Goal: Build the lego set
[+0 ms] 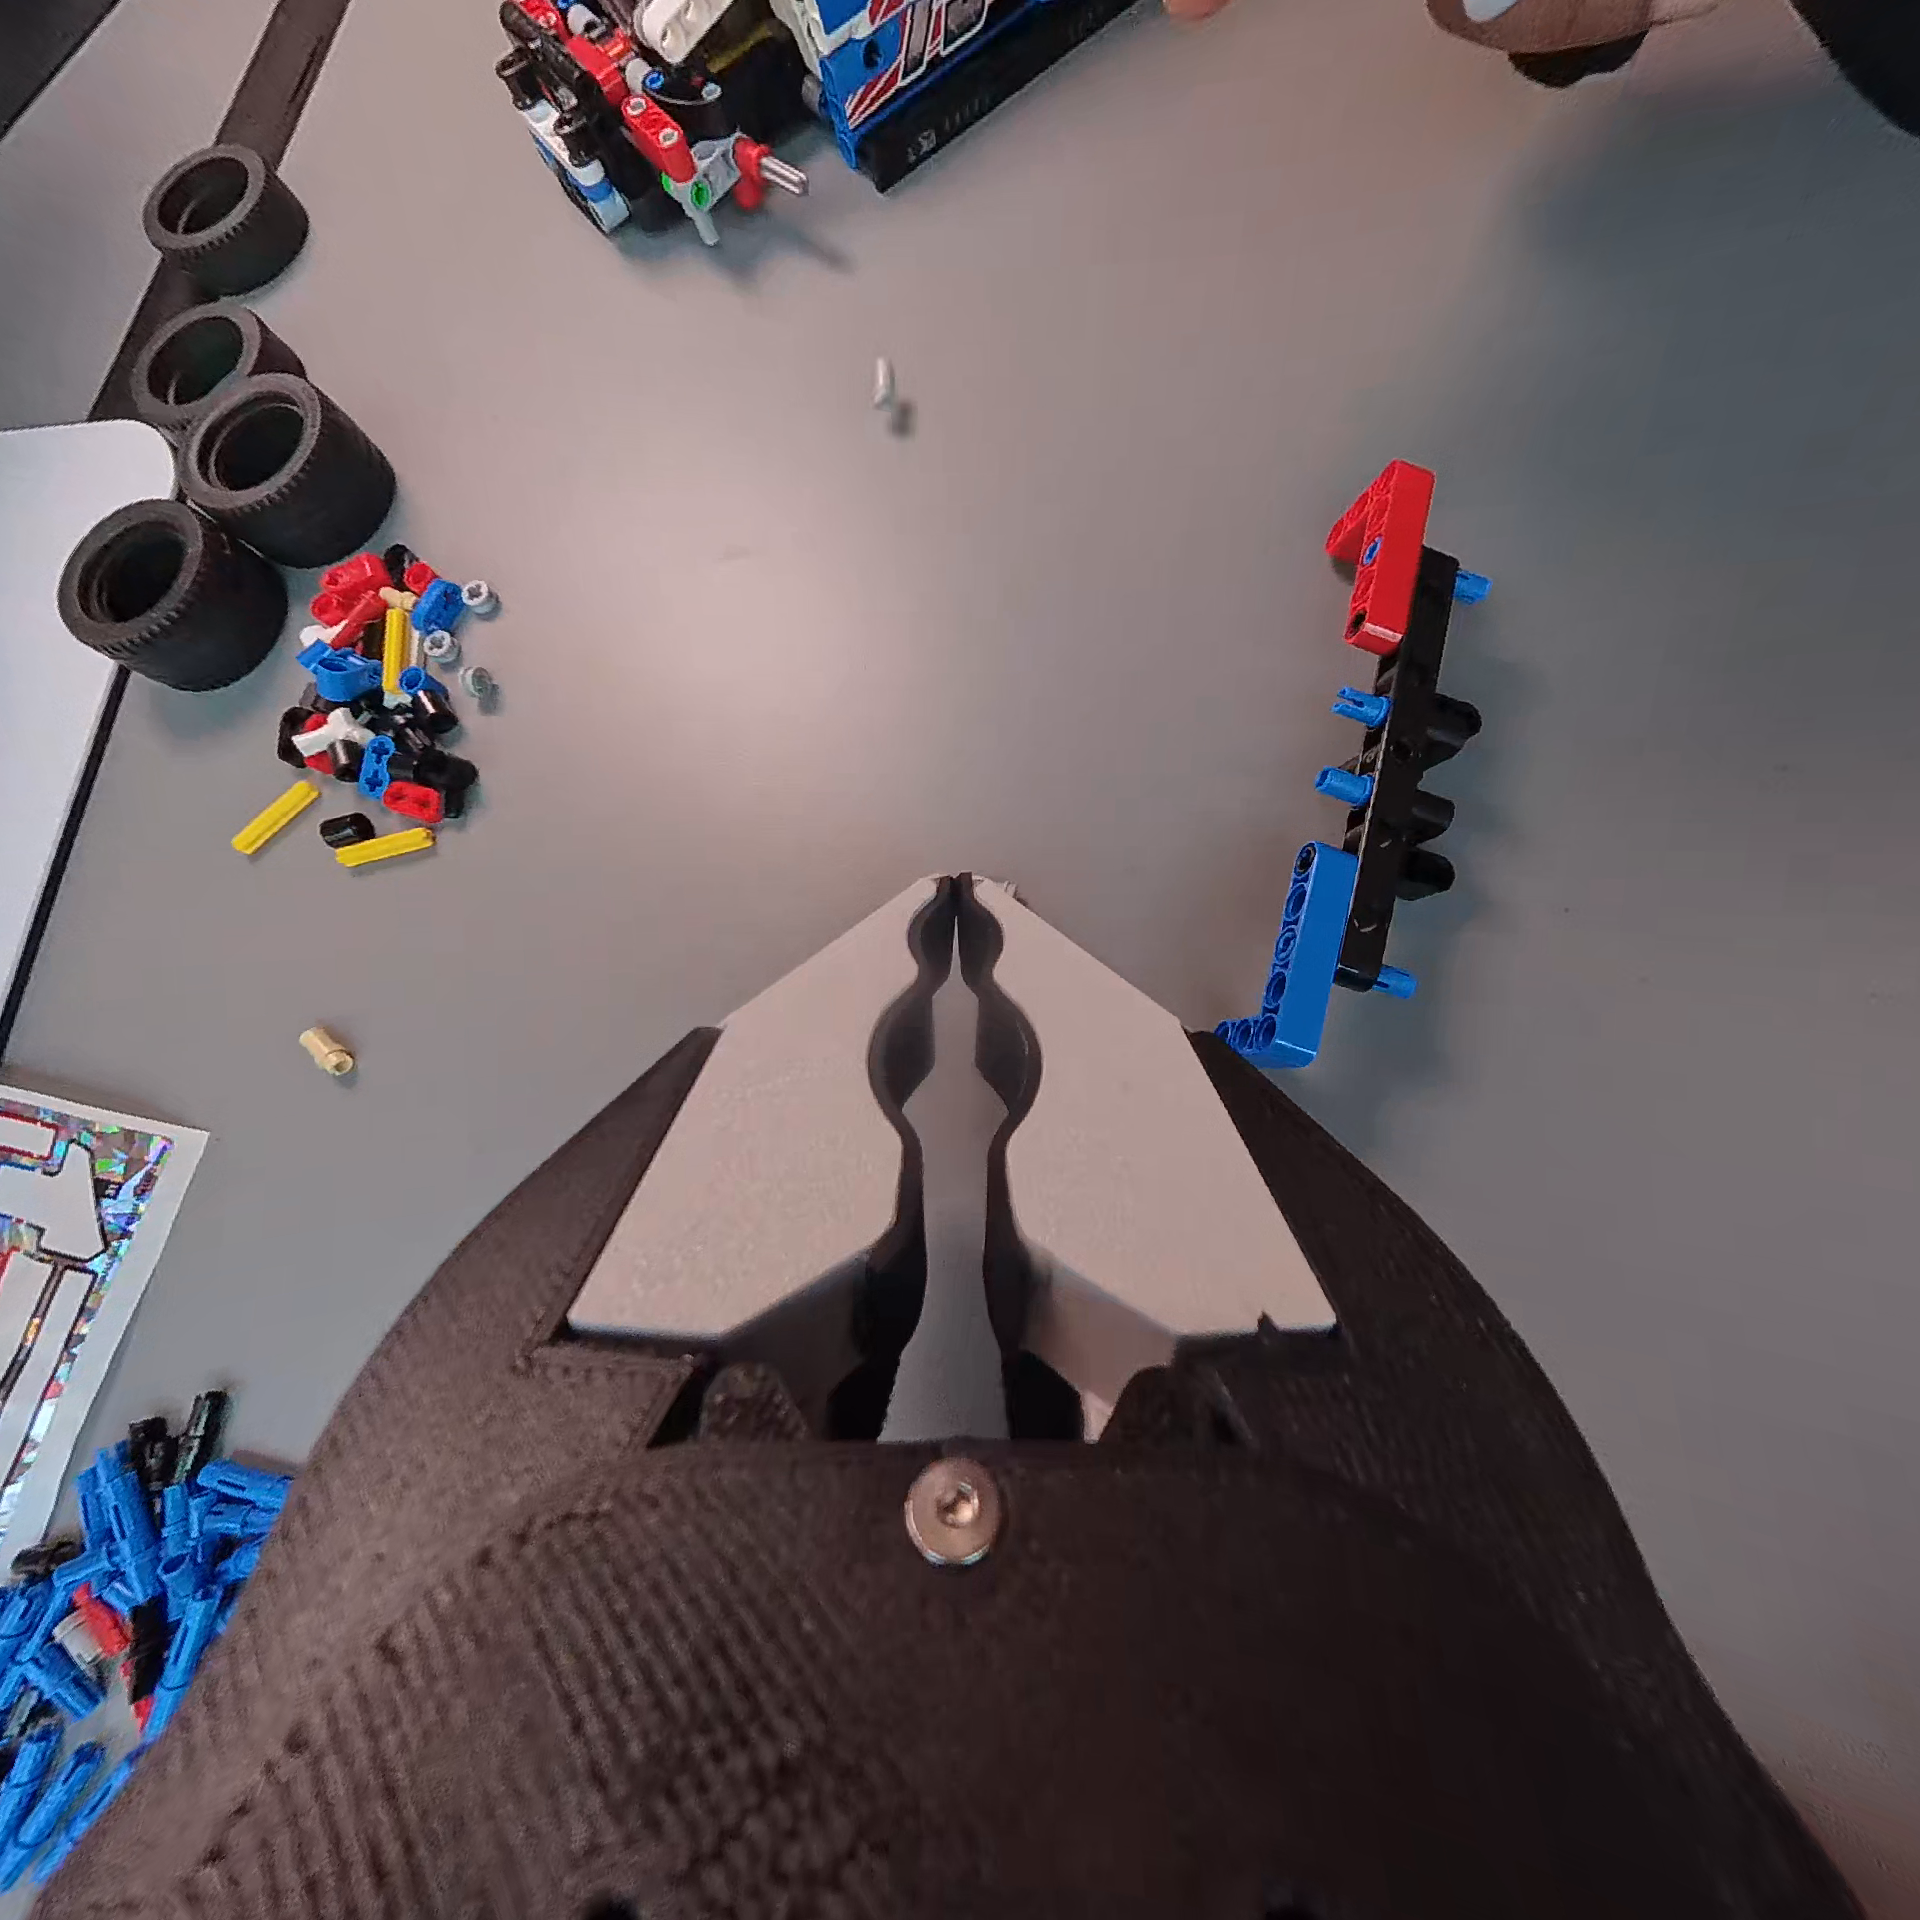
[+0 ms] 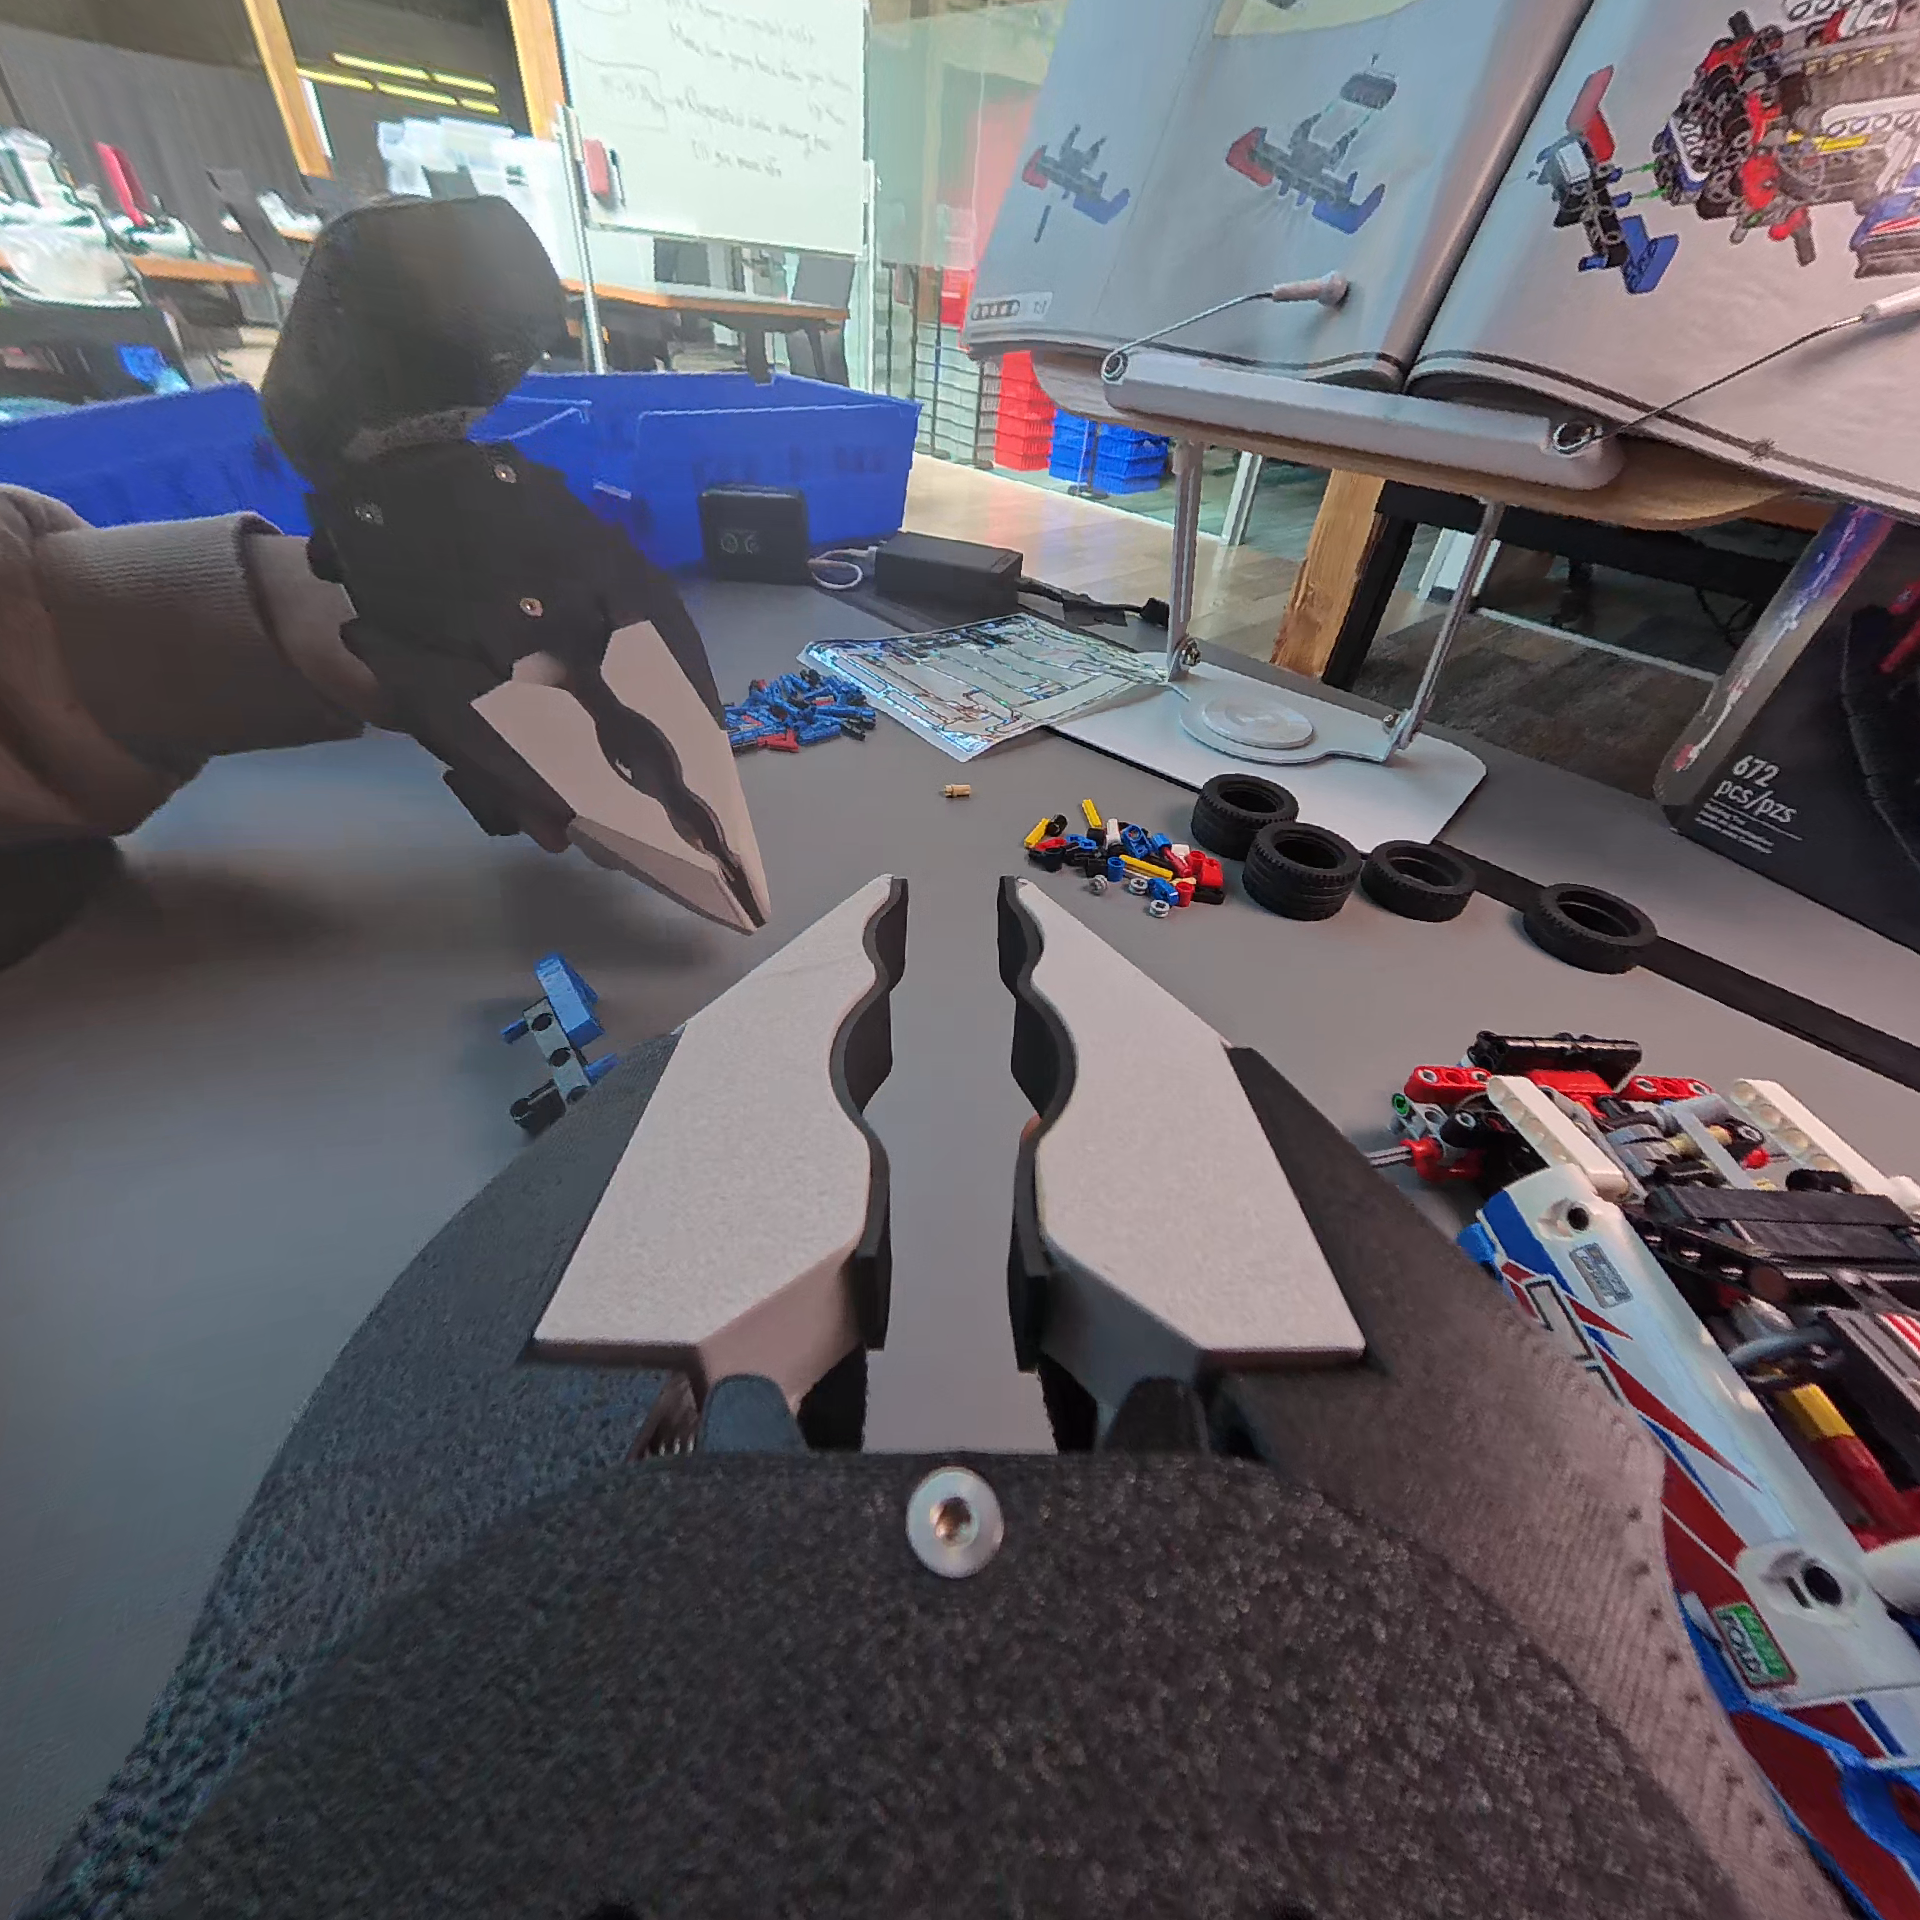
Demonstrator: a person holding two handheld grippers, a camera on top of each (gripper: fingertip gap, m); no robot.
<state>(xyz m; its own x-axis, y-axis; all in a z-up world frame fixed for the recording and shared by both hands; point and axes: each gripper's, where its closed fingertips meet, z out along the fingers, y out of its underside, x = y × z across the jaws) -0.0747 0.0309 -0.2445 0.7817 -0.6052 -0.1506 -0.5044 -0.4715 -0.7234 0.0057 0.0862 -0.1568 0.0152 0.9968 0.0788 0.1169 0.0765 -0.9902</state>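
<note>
My left gripper is shut and empty, tips low over the grey table. It also shows in the right wrist view. To its right lies a sub-assembly: a black beam with blue pins, a red piece at the far end, a blue L-beam at the near end. Part of it shows in the right wrist view. A small grey pin lies ahead. The part-built car stands at the far edge and beside my right gripper. My right gripper is open and empty.
Several black tyres and a pile of small mixed parts lie left. A heap of blue pins, a sticker sheet and a tan pin lie near left. The instruction book on a stand and the set's box stand behind. Tip to tip, the grippers are about 15 cm apart. My right gripper is the nearer one to the part-built car: about 15 cm, against 20 cm. The right camera catches it too, in the right wrist view.
</note>
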